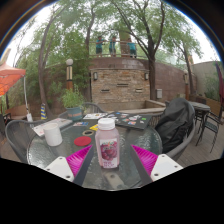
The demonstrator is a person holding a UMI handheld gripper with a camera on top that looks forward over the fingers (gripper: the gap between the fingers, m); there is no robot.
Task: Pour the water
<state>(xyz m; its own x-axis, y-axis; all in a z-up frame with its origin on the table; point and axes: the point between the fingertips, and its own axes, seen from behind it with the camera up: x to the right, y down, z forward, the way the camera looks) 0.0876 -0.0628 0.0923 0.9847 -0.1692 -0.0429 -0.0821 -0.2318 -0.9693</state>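
While the gripper (107, 160) looks out over a round glass table (60, 150) in a garden, a small clear bottle (107, 143) with a white cap stands right between its two fingers. The pink pads (146, 160) sit at each side of the bottle. I cannot tell if they press on it or if there is a little gap, so I cannot say if the bottle is held.

A white cup (53, 134) stands on the table, off to the left of the bottle and a bit farther away. A red lid (83, 141) lies between them.

What could go wrong? If the hold is loose, the bottle may slip or tip when lifted. The cap looks to be on, so no water would come out. The cup is not close, so a quick tilt could spill water on the table.
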